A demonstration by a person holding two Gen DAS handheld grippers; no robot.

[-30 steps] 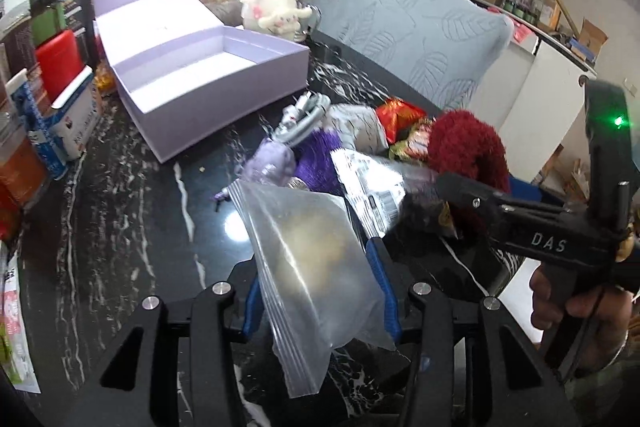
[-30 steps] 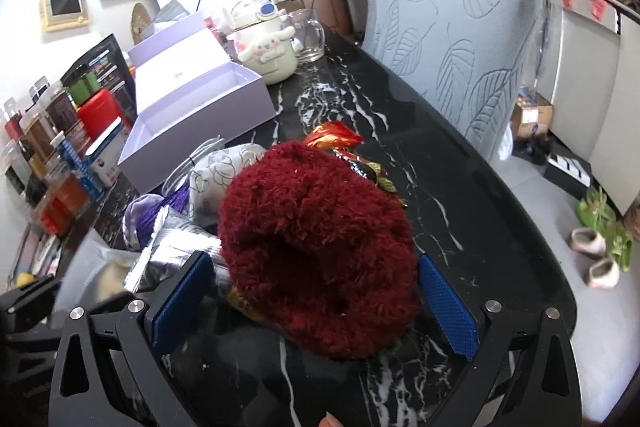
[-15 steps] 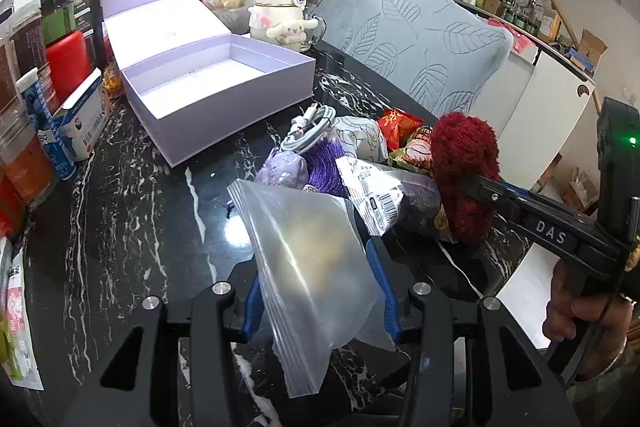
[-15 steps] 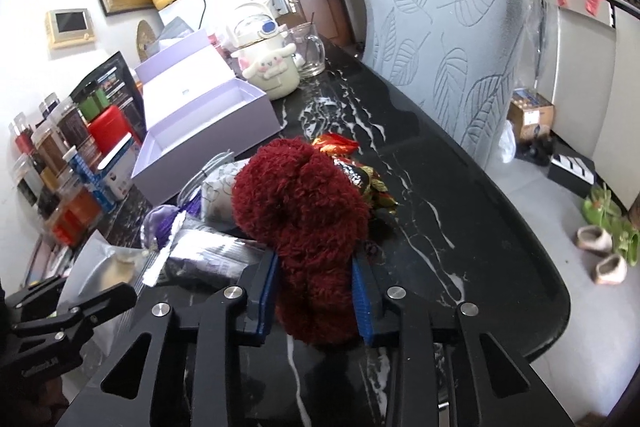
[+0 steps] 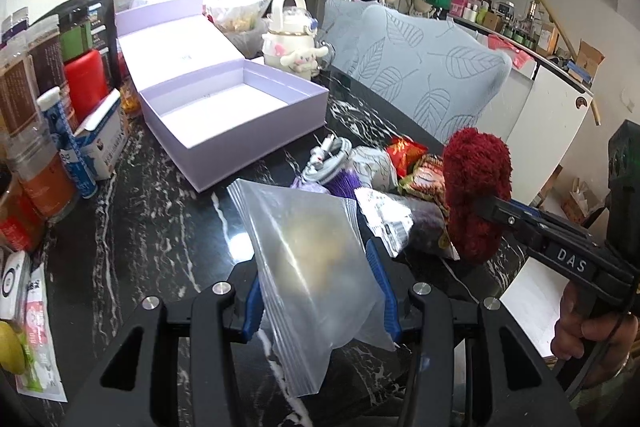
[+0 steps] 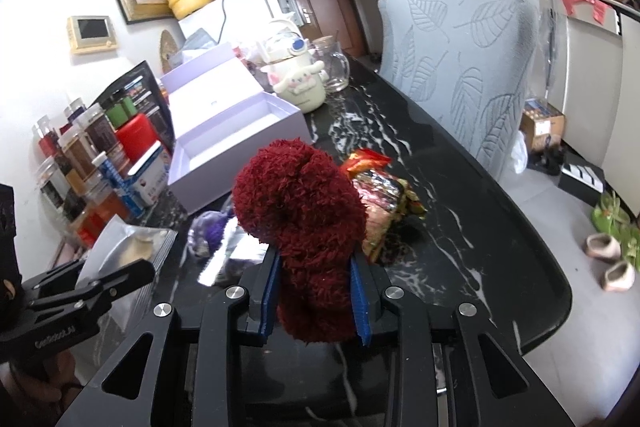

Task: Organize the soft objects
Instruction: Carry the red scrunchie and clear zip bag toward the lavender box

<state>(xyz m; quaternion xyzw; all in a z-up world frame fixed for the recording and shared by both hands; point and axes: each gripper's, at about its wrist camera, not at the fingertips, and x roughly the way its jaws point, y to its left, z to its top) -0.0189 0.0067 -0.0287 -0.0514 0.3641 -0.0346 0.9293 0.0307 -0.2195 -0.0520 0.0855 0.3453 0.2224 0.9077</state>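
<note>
Your right claw just finished closing and now it's squeezing the fuzzy red plush above the black marble tabletop. Your left claw is clamped on a clear zip bag, and the open lilac box sits further back.

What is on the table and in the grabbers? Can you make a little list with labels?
left gripper: shut on clear bag
right gripper: jaws just closed, shut on red fluffy thing
box: purple, open, empty
pile: snack packets, purple bits, beside box
table: black marble
</note>
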